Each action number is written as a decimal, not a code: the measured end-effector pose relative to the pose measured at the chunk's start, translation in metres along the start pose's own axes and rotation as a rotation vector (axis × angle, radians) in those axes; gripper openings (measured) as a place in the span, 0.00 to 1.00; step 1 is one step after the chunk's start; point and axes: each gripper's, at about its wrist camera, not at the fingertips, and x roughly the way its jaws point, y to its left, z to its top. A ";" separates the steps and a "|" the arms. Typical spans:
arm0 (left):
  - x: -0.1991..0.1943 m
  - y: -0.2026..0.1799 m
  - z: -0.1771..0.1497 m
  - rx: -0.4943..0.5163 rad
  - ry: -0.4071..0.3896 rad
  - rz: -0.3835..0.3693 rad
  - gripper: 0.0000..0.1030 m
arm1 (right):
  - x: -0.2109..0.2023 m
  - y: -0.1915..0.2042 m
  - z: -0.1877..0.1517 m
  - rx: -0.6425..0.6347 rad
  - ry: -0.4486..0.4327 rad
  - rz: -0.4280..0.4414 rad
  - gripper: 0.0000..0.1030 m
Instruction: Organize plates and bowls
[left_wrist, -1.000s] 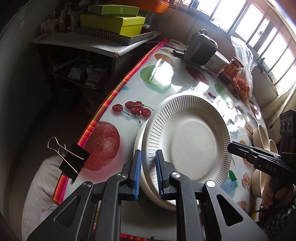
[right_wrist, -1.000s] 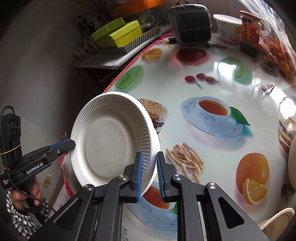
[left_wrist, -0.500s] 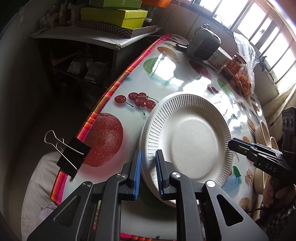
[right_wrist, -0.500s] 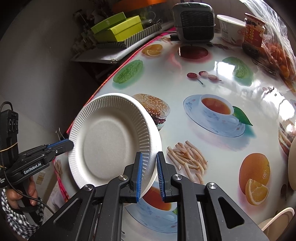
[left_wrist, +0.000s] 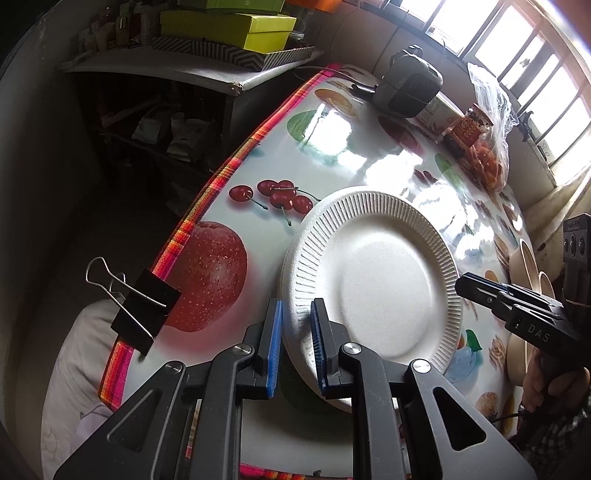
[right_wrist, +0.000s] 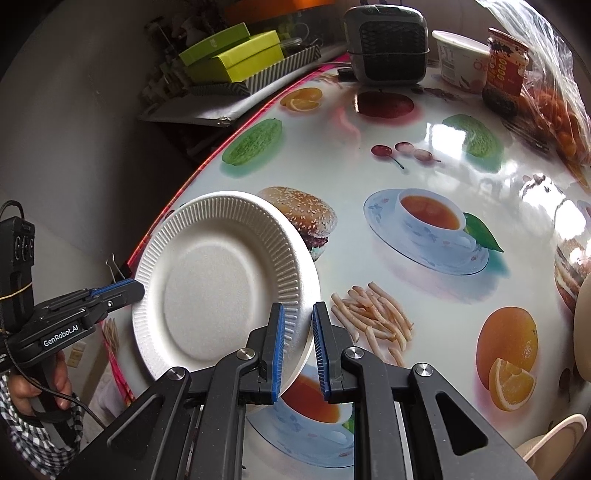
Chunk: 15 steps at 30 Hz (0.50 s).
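The white paper plate (left_wrist: 384, 284) sat tilted above the near left part of the printed table (left_wrist: 332, 147), its fluted rim caught on two opposite sides, with a second plate's edge (left_wrist: 291, 343) just showing beneath it on the near side. Your left gripper (left_wrist: 296, 343) had its blue-padded jaws drawn close around the near rim, only a narrow gap left; whether the pads truly pinched or merely bracketed the rim, you could not tell from that view. Your right gripper (right_wrist: 298, 347) stood much the same on the opposite rim, jaws nearly together astride the edge, and firm contact was again unclear. Pale bowls (left_wrist: 532, 269) waited at the right edge, well apart from the plate. A black binder clip (left_wrist: 144, 310) held the cloth at the left border, beside a printed apple. Far off stood a small heater (left_wrist: 410, 88), a jar (left_wrist: 469, 129) and a plastic bag (left_wrist: 491, 147). The risks, as judged: thin paper buckles under a hard squeeze; if one side let go first, the plate could swing and slide off the glossy cloth toward the left edge; the lower plate might cling and lift along; pulling both ways could tear the rim.
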 end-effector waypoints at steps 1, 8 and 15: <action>0.000 0.000 0.000 -0.002 0.000 -0.002 0.16 | 0.000 -0.001 0.000 0.003 -0.003 0.002 0.15; 0.001 0.001 0.001 -0.003 0.003 -0.005 0.19 | -0.001 -0.002 0.000 0.010 -0.009 0.006 0.17; 0.000 0.009 0.000 -0.032 0.000 -0.042 0.35 | -0.005 -0.007 -0.003 0.036 -0.030 0.013 0.30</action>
